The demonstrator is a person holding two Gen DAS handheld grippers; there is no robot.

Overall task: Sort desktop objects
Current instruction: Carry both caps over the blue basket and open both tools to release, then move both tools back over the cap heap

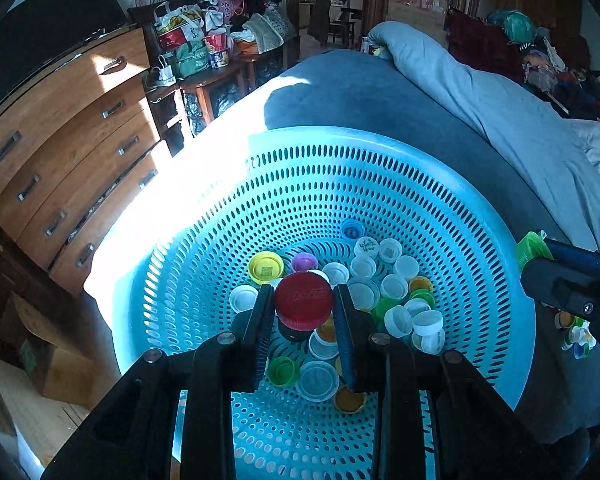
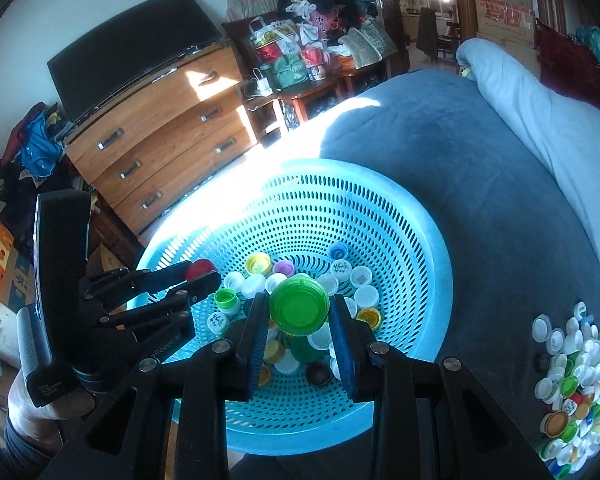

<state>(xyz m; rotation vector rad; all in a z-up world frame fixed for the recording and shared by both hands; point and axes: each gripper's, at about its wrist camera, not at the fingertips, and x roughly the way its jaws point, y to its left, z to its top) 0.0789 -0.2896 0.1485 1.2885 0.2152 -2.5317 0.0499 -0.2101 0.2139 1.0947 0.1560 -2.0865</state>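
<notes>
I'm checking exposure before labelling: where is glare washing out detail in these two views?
Left wrist view: sunlight blows out the bed cover and the basket's left rim; the red cap stays readable. Right wrist view: a smaller burnt-out patch behind the basket; the green cap is clear.

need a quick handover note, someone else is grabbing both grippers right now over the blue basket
Left gripper: shut on a red cap, held above the caps inside the blue basket.
Right gripper: shut on a green cap, also over the basket.
The basket sits on the blue bedspread and already holds a mixed layer of caps: white, yellow, purple, green, orange, blue.
A pile of loose caps still lies on the bedspread to the right of the basket.
Done: many caps are in the basket.
Left: neither held cap is released yet; after that, probably work through the pile on the right.
</notes>
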